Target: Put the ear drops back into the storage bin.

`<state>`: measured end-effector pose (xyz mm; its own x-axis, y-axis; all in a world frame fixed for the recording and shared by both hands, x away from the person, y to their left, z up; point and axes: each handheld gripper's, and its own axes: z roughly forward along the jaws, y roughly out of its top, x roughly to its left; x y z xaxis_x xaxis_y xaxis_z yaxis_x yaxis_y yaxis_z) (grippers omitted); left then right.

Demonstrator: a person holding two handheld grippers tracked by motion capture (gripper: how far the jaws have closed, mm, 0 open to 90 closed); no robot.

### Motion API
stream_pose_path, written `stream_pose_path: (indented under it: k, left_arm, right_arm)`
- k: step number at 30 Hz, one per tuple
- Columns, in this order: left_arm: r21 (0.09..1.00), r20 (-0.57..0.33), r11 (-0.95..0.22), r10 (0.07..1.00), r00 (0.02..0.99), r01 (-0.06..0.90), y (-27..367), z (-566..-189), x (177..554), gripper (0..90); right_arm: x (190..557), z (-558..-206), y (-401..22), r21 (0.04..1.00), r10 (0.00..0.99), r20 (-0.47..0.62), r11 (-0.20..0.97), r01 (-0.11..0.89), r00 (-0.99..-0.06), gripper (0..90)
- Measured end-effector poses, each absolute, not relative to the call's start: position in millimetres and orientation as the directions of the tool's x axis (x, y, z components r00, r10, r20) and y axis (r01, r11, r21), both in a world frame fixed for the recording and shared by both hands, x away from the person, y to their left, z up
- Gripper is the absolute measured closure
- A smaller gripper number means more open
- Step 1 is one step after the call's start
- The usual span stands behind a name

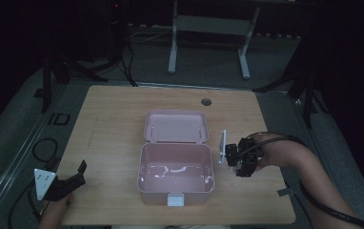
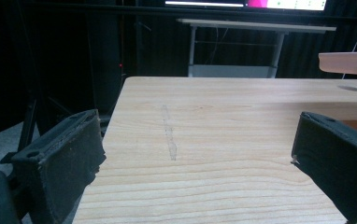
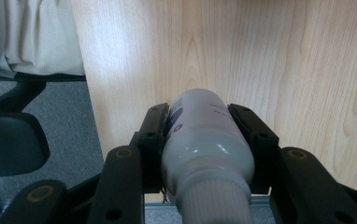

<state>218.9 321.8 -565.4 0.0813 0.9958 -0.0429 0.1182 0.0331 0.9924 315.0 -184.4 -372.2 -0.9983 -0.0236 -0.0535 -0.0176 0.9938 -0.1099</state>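
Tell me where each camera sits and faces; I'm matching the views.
High view: above the person's side, looking forward and down on the light wooden table and open pink plastic box; forearms show.
Left gripper view: on the left tool, facing across the table; open black jaws show.
Right gripper view: on the right tool, facing down; jaws clamp a grey-white plastic bottle.
All share the table.
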Motion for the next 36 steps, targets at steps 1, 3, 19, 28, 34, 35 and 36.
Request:
stream_pose_path:
  k: [1, 3, 19, 28, 34, 35, 36]
  left_arm:
    - [0.992, -0.043, 0.033, 0.996, 0.082, 0.118, 322, -565, 219, 2.4]
    - [0.993, -0.043, 0.033, 0.996, 0.081, 0.117, 322, -565, 219, 2.4]
    - [0.992, -0.044, 0.034, 0.996, 0.083, 0.117, 322, -565, 219, 2.4]
    - [0.993, -0.045, 0.035, 0.995, 0.083, 0.117, 322, -565, 219, 2.4]
    - [0.993, -0.044, 0.034, 0.995, 0.084, 0.116, 322, -565, 219, 2.4]
    - [0.993, -0.044, 0.034, 0.995, 0.085, 0.116, 322, -565, 219, 2.4]
    - [0.993, -0.045, 0.035, 0.995, 0.085, 0.116, 322, -565, 219, 2.4]
  right_arm:
    - [315, -372, -183, -0.108, -0.027, -0.053, 0.994, -0.021, -0.998, 59.4]
    - [315, -371, -179, -0.109, -0.031, -0.054, 0.994, -0.025, -0.998, 59.4]
    - [316, -371, -146, -0.099, -0.079, -0.046, 0.992, -0.074, -0.996, 59.4]
    - [317, -376, -125, -0.105, -0.121, -0.039, 0.988, -0.116, -0.992, 59.4]
    - [315, -379, -110, -0.103, -0.155, -0.027, 0.983, -0.152, -0.988, 59.4]
    - [314, -380, -107, -0.107, -0.161, -0.024, 0.982, -0.158, -0.987, 59.4]
    - [314, -381, -105, -0.104, -0.166, -0.021, 0.981, -0.163, -0.986, 59.4]
